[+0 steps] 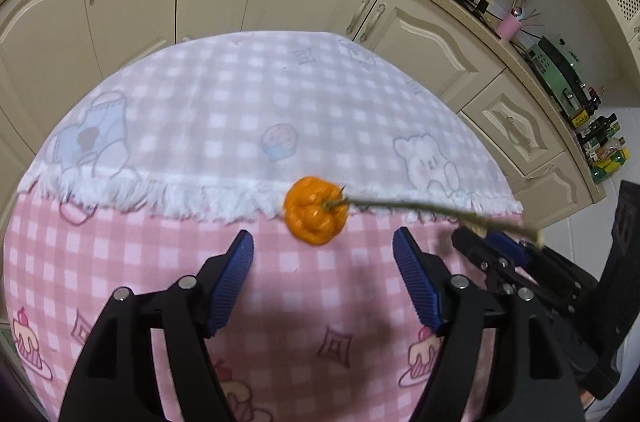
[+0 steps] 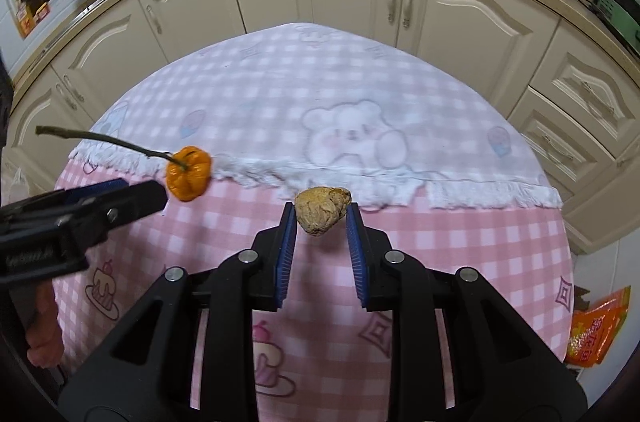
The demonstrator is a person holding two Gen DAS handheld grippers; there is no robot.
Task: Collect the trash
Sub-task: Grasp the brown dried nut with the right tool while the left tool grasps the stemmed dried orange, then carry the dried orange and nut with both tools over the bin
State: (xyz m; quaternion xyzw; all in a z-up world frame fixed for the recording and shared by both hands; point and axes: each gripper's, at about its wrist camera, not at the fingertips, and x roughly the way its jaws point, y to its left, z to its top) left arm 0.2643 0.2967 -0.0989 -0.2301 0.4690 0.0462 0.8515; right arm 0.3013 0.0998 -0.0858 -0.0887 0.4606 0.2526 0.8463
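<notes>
Round table (image 2: pixel 562 246) is fully covered, no bare top seen. Pink checked cloth (image 1: pixel 320 302) with cake prints is laid on the near part. Paler checked cloth (image 1: pixel 240 94) with bear prints is laid on the far part, its white fringe (image 1: pixel 180 198) overlapping the pink one. Small orange pumpkin (image 1: pixel 316 210) with a long stem is seen at the fringe line; contact with the cloth can't be confirmed.
</notes>
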